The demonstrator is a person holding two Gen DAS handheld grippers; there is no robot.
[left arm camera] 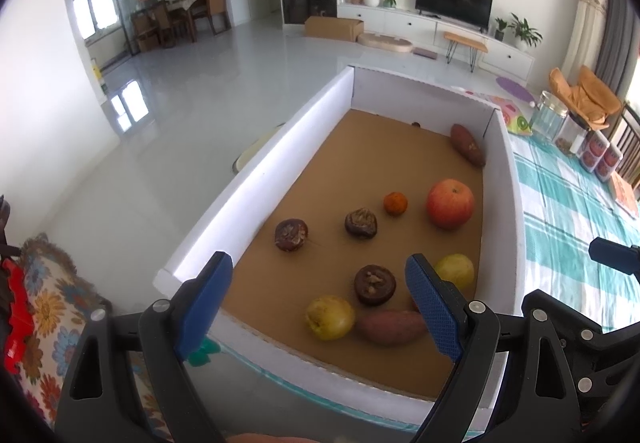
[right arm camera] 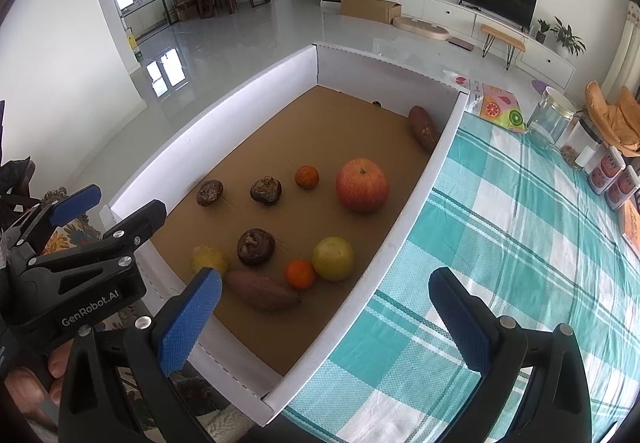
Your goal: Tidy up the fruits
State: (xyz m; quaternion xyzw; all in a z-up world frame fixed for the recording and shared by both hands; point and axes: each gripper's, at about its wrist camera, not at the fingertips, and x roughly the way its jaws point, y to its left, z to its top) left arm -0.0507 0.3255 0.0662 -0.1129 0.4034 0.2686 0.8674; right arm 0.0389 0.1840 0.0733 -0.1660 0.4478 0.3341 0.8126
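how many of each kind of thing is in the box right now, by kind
red apple: 1
yellow-green round fruits: 2
small oranges: 2
dark brown wrinkled fruits: 3
sweet potatoes: 2
Total: 10

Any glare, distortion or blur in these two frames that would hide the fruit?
Left wrist view: strong fisheye bending and dark corners; glare whitens the box's left wall; the fruit is sharp, though the left tongs cover part of one sweet potato. Right wrist view: same bending; window reflections shine on the floor; the apple is evenly lit.
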